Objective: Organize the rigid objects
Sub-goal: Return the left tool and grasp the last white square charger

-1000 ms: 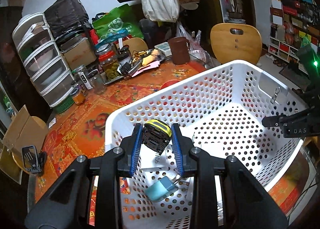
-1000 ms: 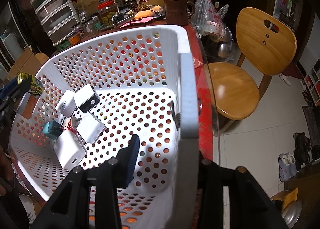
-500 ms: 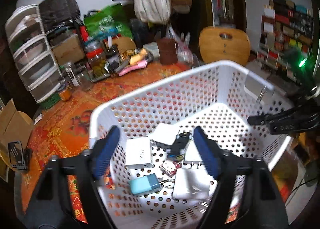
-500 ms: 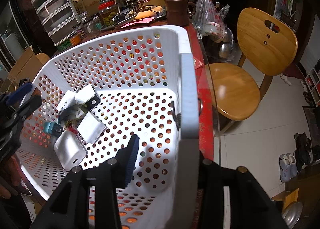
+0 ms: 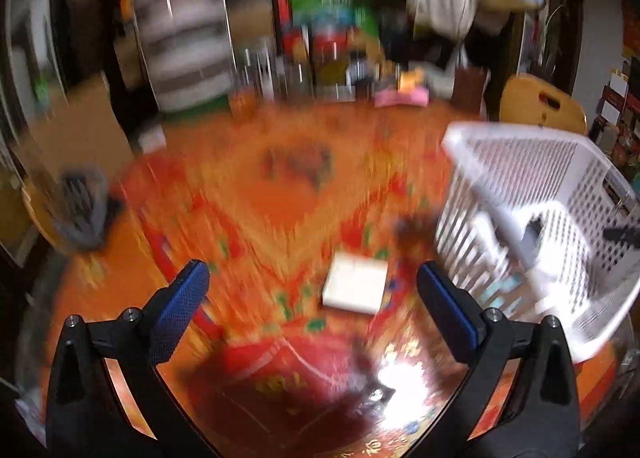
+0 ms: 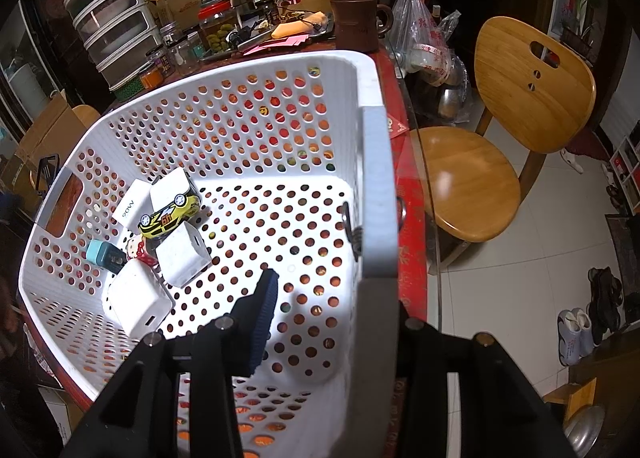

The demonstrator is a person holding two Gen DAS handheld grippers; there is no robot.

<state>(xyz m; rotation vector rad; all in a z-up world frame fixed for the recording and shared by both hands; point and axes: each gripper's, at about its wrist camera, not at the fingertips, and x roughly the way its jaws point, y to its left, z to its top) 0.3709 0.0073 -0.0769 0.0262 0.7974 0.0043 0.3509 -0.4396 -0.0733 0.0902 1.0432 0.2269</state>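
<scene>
A white perforated basket [image 6: 372,70] stands on the red patterned table; it also shows blurred at the right of the left wrist view [image 5: 520,146]. Inside lie a yellow toy car [image 6: 170,216], several white charger blocks [image 6: 182,254] and a teal adapter [image 6: 102,254]. My right gripper [image 6: 320,298] is shut on the basket's near wall, one finger inside and one outside. My left gripper [image 5: 312,282] is open and empty above the table, left of the basket. A white flat block [image 5: 355,287] lies on the table between its fingers.
The table's far side holds jars [image 6: 218,28], a brown mug [image 6: 356,22], plastic drawers [image 6: 112,26] and bags. A wooden chair [image 6: 500,118] stands right of the table. A dark phone stand [image 5: 80,198] sits at the left.
My left gripper opened and dropped the yellow toy car into the basket, then swung out to the left over the table. My right gripper kept its hold on the basket wall.
</scene>
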